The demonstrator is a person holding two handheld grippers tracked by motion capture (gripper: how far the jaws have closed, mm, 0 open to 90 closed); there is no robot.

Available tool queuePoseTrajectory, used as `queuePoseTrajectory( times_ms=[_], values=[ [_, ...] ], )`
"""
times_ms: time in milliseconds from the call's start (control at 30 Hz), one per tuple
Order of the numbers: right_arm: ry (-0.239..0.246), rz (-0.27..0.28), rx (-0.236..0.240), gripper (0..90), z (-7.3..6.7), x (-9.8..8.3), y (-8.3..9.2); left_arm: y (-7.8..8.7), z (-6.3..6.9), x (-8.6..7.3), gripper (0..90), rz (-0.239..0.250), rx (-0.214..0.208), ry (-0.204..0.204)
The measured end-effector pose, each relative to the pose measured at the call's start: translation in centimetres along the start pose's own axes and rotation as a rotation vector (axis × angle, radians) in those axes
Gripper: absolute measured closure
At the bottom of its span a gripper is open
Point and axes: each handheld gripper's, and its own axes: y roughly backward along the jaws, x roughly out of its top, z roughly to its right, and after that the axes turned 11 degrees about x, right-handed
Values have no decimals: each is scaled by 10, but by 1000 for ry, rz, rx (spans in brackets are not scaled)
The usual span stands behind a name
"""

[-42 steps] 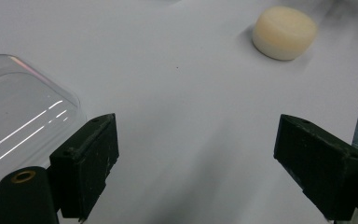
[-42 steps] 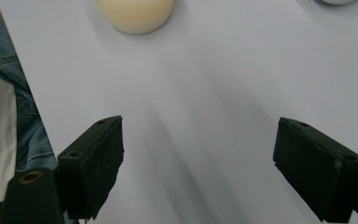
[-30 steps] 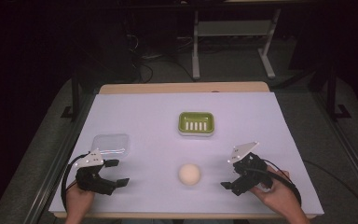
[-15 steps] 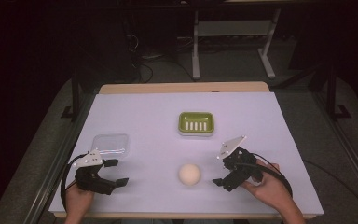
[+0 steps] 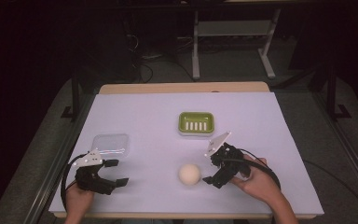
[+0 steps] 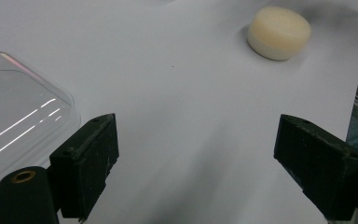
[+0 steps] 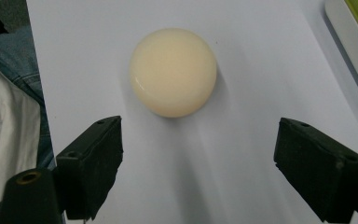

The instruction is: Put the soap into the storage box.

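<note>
My right gripper (image 5: pixel 209 171) hangs low over the table (image 5: pixel 279 126) with its jaws spread wide and nothing between them. The round bar of soap (image 5: pixel 189 174) sits just beside it, at about nine o'clock from my fingertips in the high view. In the right gripper view the soap (image 7: pixel 173 72) lies dead ahead at twelve o'clock, centred on the gap but not yet inside it. It is round, so it has no long axis to line up with; any approach angle should do.

My left gripper (image 5: pixel 116 172) rests near the front left edge, jaws also apart and empty, with the clear lid (image 5: pixel 111 144) just past it at twelve o'clock. From there the soap (image 6: pixel 279 32) is well apart, at about one o'clock.

The right hand is clearly nearer. I judge the next move is a short push straight forward, then a squeeze. The green soap dish (image 5: pixel 196 123) waits farther back at twelve o'clock.
</note>
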Motion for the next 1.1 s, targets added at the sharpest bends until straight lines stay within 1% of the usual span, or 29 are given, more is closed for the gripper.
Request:
queuePoseTrajectory(
  times_ms=[33,333,467,833,1100],
  values=[
    [-6,-1,5,148,0,2,-1,0,0,0,132,1,-2,0],
    [25,-26,24,144,1,16,-12,0,1,1,132,1,-4,-7],
    [21,-34,27,140,1,21,-16,0,0,0,132,3,-3,-7],
    [38,-48,45,140,1,29,-23,0,0,1,132,5,-4,-12],
    [50,-69,55,140,1,36,-30,0,0,1,132,7,-5,-10]
  ],
)
